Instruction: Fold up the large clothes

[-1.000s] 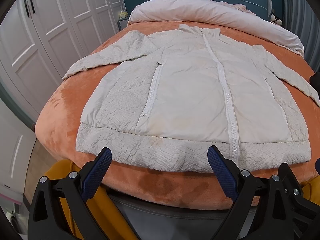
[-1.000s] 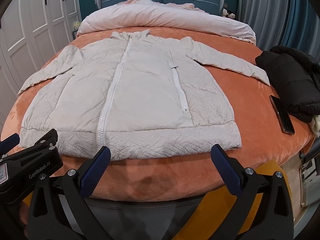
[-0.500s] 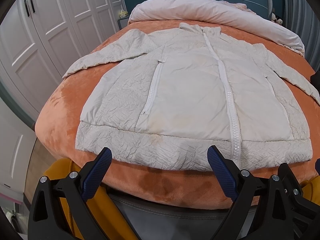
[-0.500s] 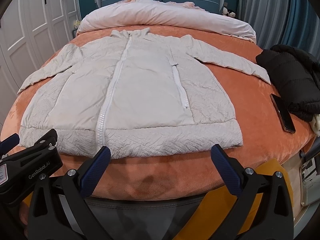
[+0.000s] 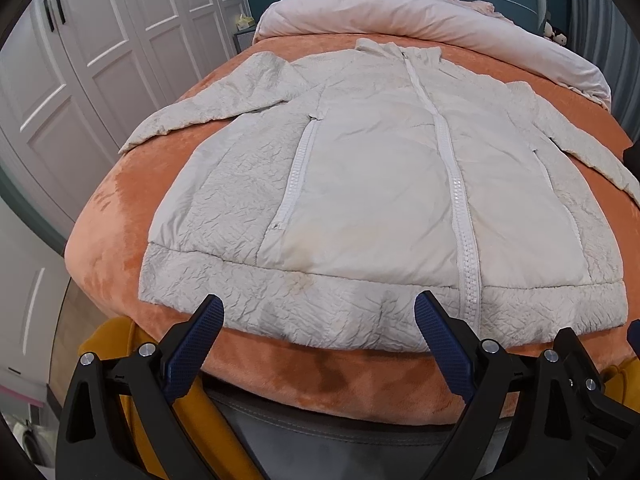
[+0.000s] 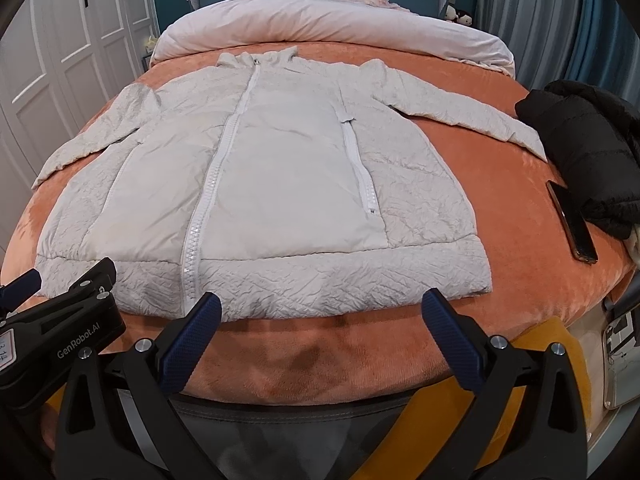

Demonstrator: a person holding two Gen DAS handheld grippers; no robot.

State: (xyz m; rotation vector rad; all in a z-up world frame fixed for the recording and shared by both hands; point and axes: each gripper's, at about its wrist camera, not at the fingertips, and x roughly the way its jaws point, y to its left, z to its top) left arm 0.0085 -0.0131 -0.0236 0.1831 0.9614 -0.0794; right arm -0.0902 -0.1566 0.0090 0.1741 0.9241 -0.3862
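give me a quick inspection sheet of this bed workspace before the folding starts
surface: orange blanket covering the bed, pale duvet bunched at the headboard end
job's things: white jacket laid flat, zipped, both sleeves spread out
clutter: black coat heaped at the right edge; dark phone beside it
grippers: left gripper and right gripper both open, hovering short of the hem, holding nothing
cables: nothing seen
surroundings: white wardrobe doors on the left, curtains on the right
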